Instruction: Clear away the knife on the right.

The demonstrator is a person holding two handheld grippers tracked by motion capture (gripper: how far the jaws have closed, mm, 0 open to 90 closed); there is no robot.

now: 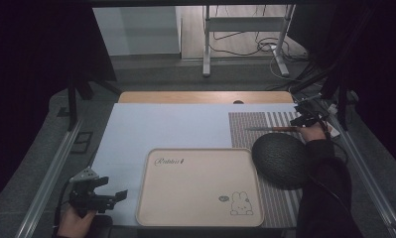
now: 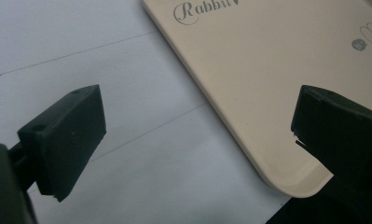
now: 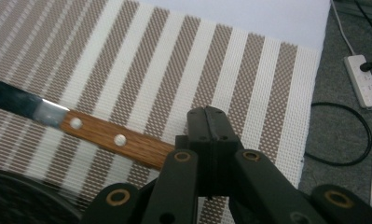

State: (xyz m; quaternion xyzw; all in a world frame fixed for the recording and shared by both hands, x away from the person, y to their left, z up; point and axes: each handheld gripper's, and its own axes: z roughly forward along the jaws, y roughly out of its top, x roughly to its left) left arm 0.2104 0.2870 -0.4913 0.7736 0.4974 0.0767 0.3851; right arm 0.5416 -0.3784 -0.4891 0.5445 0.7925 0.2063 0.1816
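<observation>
One knife lies on the striped mat at the table's far right, its long axis crosswise, blade pointing left. The right gripper, jaws closed together, sits at its wooden handle's end; the left gripper gapes wide, empty, beside the tray.

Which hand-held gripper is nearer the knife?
Right. The right hand-held gripper is at the knife handle's end; the left hand-held gripper sits across the tray.

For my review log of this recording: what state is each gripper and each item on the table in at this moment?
left gripper: open, jaws wide apart, beside the tray corner.
right gripper: shut, at the knife's handle end; grip hidden.
knife: lying flat on the striped mat.
tray: empty, flat.
dark round bowl: on the mat; orientation unclear.
</observation>
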